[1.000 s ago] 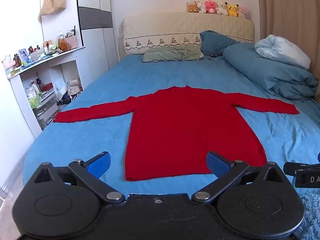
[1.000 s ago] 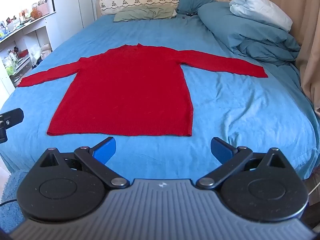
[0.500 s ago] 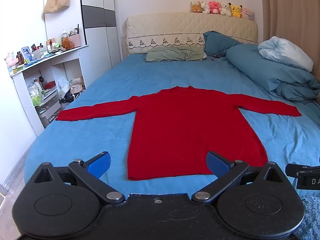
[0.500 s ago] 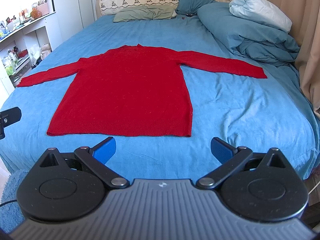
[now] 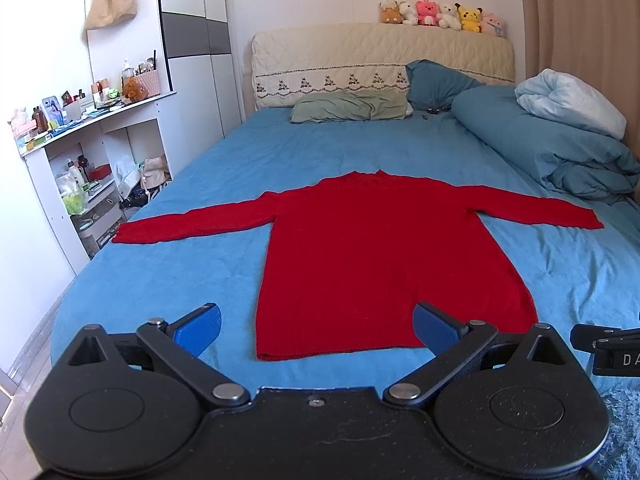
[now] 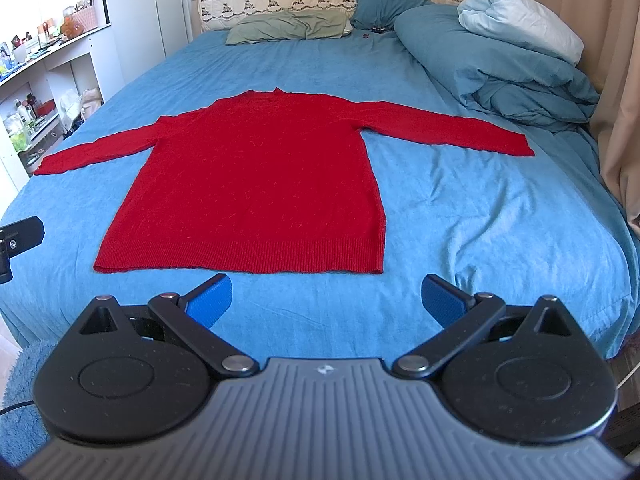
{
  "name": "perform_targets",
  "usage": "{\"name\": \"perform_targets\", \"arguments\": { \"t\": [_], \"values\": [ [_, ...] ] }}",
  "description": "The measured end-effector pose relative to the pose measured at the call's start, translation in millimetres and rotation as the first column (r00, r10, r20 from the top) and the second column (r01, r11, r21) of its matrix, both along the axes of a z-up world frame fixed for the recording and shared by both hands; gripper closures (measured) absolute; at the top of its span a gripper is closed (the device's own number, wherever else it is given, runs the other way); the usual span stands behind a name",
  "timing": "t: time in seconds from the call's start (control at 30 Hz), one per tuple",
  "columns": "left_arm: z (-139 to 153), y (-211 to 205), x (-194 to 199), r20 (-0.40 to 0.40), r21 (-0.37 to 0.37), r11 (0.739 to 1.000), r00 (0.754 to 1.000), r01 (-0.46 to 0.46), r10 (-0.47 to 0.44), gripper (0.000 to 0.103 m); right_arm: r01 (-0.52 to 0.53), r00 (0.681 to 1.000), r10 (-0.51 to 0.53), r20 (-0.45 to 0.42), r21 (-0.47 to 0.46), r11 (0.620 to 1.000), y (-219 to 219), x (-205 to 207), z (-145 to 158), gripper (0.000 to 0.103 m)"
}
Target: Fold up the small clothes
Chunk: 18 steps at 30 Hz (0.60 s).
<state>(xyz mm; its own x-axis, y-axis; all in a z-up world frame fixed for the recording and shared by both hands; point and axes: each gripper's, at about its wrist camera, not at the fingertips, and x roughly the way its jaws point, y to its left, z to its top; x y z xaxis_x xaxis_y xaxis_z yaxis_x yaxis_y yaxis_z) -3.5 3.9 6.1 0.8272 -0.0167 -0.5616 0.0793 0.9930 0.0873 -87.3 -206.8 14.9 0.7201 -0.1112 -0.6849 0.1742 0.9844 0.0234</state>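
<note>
A wide bed (image 5: 192,264) in a blue sheet fills most of both views, running back to a cream quilted headboard (image 5: 380,60) with an embroidered band along its lower edge. On the bed's right side a heap of teal duvet (image 6: 504,76) lies bunched, with a pale blue-white bundle (image 6: 520,28) on top, and beige curtains (image 6: 616,80) hang just beyond it. To the left stand a white wardrobe (image 5: 196,56) with a grey panel and white shelving (image 5: 84,152) crowded with bottles and boxes. The red sweater (image 6: 256,184) is spread flat in the middle of the sheet, hem toward the cameras, neck toward the headboard, both sleeves stretched out sideways. A green pillow (image 5: 348,106) and a teal one (image 5: 436,80) lie against the headboard. A beige handbag (image 5: 112,0) hangs on the wall, and a row of small plush toys (image 5: 440,16) sits along the headboard top. The left gripper (image 5: 316,326) and the right gripper (image 6: 326,302) hover just short of the hem, each with its blue-padded jaws spread wide and nothing between them
</note>
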Motion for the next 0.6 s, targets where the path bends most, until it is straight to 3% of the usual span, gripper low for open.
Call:
{"name": "perform_targets", "arguments": {
  "t": [0.6],
  "values": [
    [0.4,-5.3,0.6,-0.001,0.016,1.0,1.0,-0.003,0.003,0.0,0.004,1.0,-0.004,-0.005,0.008,1.0,-1.7,0.6,0.0,0.0]
  ]
}}
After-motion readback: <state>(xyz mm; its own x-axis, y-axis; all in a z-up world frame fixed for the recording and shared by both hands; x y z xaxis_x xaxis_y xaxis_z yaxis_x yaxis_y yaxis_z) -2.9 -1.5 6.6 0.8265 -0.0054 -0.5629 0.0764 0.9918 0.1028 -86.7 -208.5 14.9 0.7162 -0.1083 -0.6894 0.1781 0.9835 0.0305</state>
